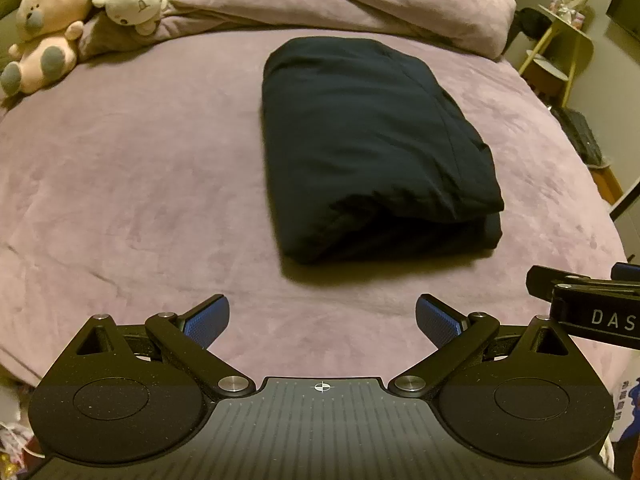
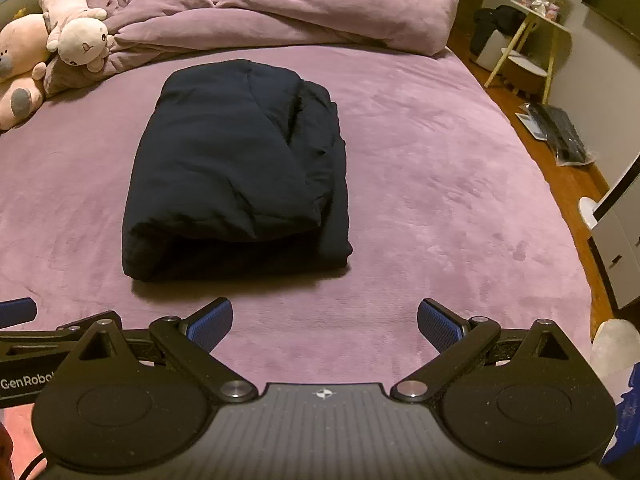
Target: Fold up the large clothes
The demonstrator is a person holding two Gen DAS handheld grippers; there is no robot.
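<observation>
A dark navy garment (image 1: 372, 148) lies folded into a thick rectangular bundle on the purple bed sheet (image 1: 140, 184); it also shows in the right wrist view (image 2: 236, 172). My left gripper (image 1: 322, 322) is open and empty, held back from the bundle's near edge. My right gripper (image 2: 325, 326) is open and empty too, near the bundle's near right corner. The right gripper's side shows at the right edge of the left wrist view (image 1: 592, 304). Part of the left gripper shows at the left edge of the right wrist view (image 2: 24, 344).
A crumpled purple duvet (image 2: 288, 12) lies across the head of the bed. Plush toys (image 1: 52, 28) sit at the far left. A small side table (image 2: 532, 36) and a keyboard on the wooden floor (image 2: 560, 136) are to the right of the bed.
</observation>
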